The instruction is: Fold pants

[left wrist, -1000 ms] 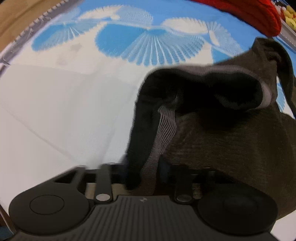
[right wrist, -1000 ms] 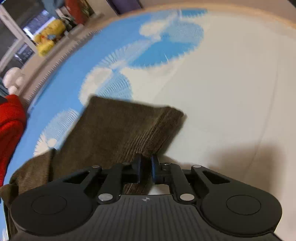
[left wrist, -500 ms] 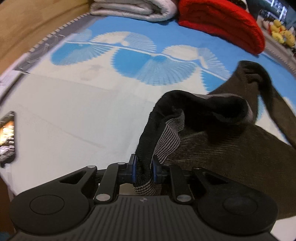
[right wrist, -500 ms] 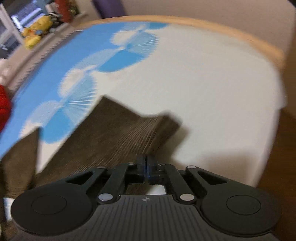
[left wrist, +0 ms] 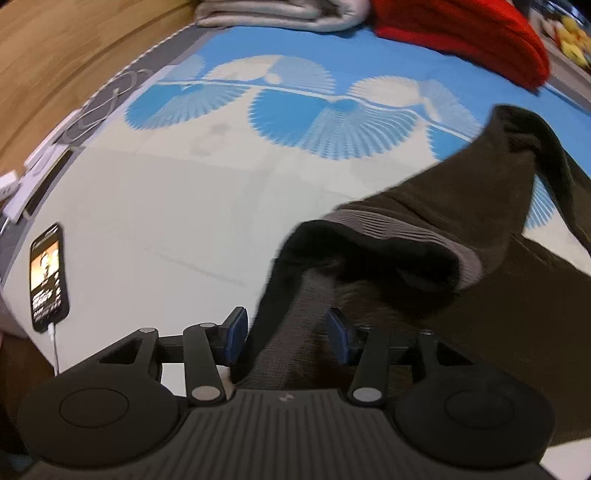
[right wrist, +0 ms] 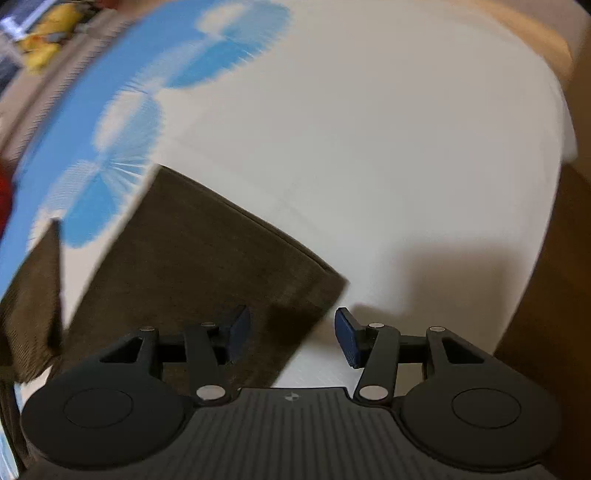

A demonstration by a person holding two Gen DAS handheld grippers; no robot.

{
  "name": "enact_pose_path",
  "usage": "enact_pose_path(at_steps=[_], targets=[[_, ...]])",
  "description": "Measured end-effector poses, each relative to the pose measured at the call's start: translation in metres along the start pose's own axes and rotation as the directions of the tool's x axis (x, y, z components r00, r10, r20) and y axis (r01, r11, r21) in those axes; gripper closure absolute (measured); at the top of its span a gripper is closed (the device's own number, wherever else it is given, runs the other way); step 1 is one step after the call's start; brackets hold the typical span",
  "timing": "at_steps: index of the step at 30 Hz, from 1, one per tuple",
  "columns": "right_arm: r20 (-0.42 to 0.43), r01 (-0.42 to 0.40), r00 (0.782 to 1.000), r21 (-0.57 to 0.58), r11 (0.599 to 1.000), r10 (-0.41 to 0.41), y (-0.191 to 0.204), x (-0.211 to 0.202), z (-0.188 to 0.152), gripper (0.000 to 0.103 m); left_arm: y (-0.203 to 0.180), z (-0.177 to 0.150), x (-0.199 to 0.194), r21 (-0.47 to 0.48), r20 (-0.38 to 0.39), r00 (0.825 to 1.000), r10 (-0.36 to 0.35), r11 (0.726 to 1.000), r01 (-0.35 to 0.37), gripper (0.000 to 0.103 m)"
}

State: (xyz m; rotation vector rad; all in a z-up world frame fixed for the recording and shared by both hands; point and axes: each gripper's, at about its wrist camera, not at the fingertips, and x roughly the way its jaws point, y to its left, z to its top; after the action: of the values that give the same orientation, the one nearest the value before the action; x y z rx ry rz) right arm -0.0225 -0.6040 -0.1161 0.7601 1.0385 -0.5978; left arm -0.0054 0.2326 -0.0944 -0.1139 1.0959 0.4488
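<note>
Dark brown corduroy pants (left wrist: pixel 480 295) lie on a bed with a white and blue fan-pattern sheet (left wrist: pixel 184 192). In the left wrist view the grey elastic waistband (left wrist: pixel 399 229) stands open and bunched right ahead of my left gripper (left wrist: pixel 286 334); the jaws are open with the waistband fabric between them, not clamped. In the right wrist view a pant leg (right wrist: pixel 207 266) lies flat, its hem corner between the open jaws of my right gripper (right wrist: pixel 291 334). A second leg (right wrist: pixel 33 295) shows at the far left.
A lit phone (left wrist: pixel 48 273) on a charging cable lies at the bed's left edge. Folded grey cloth (left wrist: pixel 280 14) and a red garment (left wrist: pixel 465 37) lie at the far side. The bed's right edge (right wrist: pixel 554 192) drops to a wooden floor.
Both grippers were shut on the pants half a second ago; both have opened and let go. The waistband has slumped down onto the bed.
</note>
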Motion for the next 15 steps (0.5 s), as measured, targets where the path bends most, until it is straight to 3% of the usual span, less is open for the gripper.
enact_pose_path(at_steps=[4,5,6,12,15], targets=[[-0.021,0.021,1.000,0.049,0.999,-0.020,0.002,0.019,0.003,0.051,-0.021,0.001,0.001,0.043,0.006,1.000,-0.022,0.999,0.022,0.050],[0.000,0.024,1.000,0.029,0.999,-0.024,0.006,0.020,0.005,0.072,-0.025,0.003,-0.001,0.045,0.015,0.999,-0.031,0.999,0.030,0.050],[0.019,0.032,0.999,0.001,0.999,-0.032,0.011,0.019,0.005,0.083,-0.029,0.002,-0.001,0.047,0.025,0.999,-0.041,0.998,0.040,0.051],[0.107,0.045,0.993,0.028,0.999,-0.048,-0.004,-0.006,0.014,0.090,-0.057,0.013,-0.011,0.069,0.064,0.992,-0.105,0.993,0.100,0.050],[0.149,0.127,0.979,0.101,0.987,-0.141,-0.025,-0.018,0.022,0.089,-0.074,0.016,-0.017,0.108,0.076,0.985,-0.154,0.983,0.146,0.050]])
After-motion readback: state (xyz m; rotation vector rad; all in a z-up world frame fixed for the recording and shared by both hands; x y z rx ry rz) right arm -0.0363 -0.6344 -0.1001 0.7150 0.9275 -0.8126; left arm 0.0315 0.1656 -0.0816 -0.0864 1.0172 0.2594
